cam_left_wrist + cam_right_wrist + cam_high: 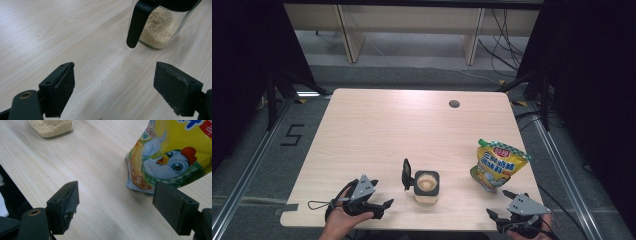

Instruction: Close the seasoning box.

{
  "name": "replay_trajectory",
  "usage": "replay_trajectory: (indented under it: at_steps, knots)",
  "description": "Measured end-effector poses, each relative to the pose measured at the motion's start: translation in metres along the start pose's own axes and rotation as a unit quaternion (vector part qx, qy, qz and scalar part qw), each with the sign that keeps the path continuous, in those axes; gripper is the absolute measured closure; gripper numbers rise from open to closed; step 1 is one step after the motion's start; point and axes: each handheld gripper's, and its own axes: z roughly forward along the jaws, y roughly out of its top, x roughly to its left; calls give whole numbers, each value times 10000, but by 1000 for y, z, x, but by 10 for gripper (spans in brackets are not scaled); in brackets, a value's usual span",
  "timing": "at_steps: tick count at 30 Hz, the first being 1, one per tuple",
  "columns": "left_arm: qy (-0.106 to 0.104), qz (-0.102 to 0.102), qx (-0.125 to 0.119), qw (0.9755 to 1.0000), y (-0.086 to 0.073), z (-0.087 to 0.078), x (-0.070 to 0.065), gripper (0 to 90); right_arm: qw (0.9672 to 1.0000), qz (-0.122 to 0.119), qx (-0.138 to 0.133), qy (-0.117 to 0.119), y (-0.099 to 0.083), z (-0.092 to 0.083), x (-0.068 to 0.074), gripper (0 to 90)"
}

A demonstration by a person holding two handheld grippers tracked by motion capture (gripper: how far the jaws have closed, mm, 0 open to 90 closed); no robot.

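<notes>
The left gripper is held at the near left edge of the bench, with a hand wrapped around its body. Its jaws are spread wide and nothing is gripped between them; in the left gripper view bare wood is seen between the pads. The right gripper is held at the near right corner, its jaws likewise released and spread, with nothing between them.

A jar is stood upright on the bench near the front edge, just right of the left gripper and apart from it. The jar is clear-walled, holds pale granules and carries a black rim. Its black lid is swung open and stands up at the jar's left side.

A yellow pouch is stood upright farther right, just beyond the right gripper and clear of its jaws. A cartoon chick is printed on it.

A round hole is seen in the bench toward the far right.
</notes>
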Motion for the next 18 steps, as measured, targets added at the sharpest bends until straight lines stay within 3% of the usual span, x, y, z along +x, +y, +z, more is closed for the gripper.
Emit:
replay_trajectory:
  at_steps: [3, 6, 7, 8, 10, 12, 13, 14, 16, 18]
  knots:
    - [35, 49, 37, 10000, 0, -1, 2, 174, 10000, 20, 38, 39, -1, 1, 0, 224]
    - [-31, -39, 25, 10000, 1, -1, 1, 191, 10000, -9, 55, 57, -2, 1, -1, 224]
    - [-148, -7, -37, 9999, 1, -1, 0, 250, 9999, 31, 88, 88, -2, 1, 0, 225]
    - [-157, -23, -97, 9998, 0, -1, -1, 405, 9999, -31, 80, 81, -2, 2, 0, 226]
    - [-80, 59, -86, 9999, 0, -3, -4, 618, 9999, -34, 110, 96, -2, 3, 2, 228]
    - [-27, 155, -79, 9998, 2, -5, -3, 664, 9999, -43, 122, 113, -1, 3, 2, 229]
    - [-45, 36, -139, 9999, 3, -5, -4, 726, 9999, -27, 118, 94, -1, 4, 3, 229]
    - [-59, 81, -177, 9998, 5, -7, -4, 763, 9999, -49, 126, 92, -1, 4, 2, 229]
    - [-133, -53, -229, 9996, 6, -8, -6, 862, 9998, -79, 127, 130, -1, 5, 2, 231]
    - [-156, 92, -183, 9997, 9, -10, -5, 892, 9998, -26, 147, 115, -2, 4, 4, 234]
